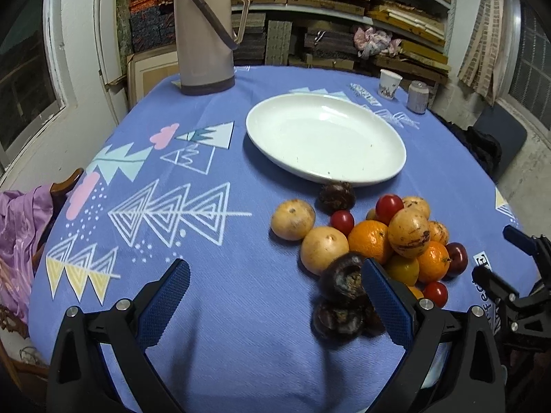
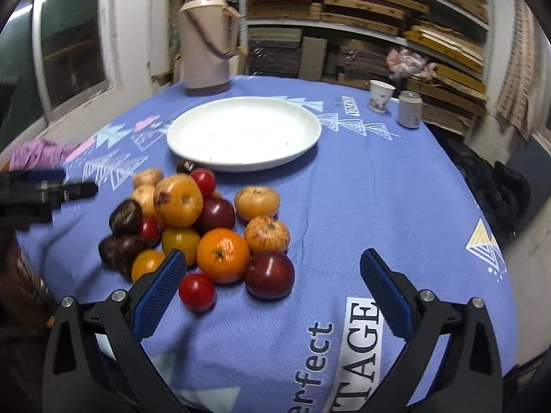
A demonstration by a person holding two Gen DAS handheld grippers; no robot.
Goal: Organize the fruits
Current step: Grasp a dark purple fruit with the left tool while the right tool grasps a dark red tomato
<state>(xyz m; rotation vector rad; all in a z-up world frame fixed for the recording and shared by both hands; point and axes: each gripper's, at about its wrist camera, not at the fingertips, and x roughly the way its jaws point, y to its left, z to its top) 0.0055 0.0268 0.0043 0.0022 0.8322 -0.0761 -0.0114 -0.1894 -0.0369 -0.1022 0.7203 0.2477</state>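
Fruits [image 2: 206,227] lie heaped on the blue patterned tabletop [image 2: 344,206], nearer than the white plate and a little to the left in the right wrist view. Nearest in that view, the right gripper [image 2: 273,289] has its blue-padded fingers [image 2: 160,294] spread wide apart and holds nothing; a small red tomato [image 2: 197,292] and a dark red plum [image 2: 269,274] sit between the finger tips, with no contact that I can see. Just behind them lies a bright orange [image 2: 222,254], then yellow-brown round fruits [image 2: 178,199] stacked on top, and dark brown ones [image 2: 120,249] at the left edge of the heap.

In the left wrist view, the left gripper [image 1: 275,292] is also wide open and empty. Its right finger [image 1: 387,303] stands just beside a dark brown fruit [image 1: 342,277]; whether they touch I cannot tell. The heap spreads to the right of that finger, with oranges [image 1: 370,241] and red tomatoes [image 1: 389,208] among it.

Farther back the white plate [image 1: 325,137] rests with nothing on it, one dark fruit [image 1: 335,197] lying at its near rim. Beyond, a tall beige thermos [image 1: 205,31] stands at the far left edge, and a paper cup [image 1: 389,83] and a can [image 1: 417,97] stand at the far right. Shelves [image 1: 344,7] stacked with flat boxes fill the wall behind.
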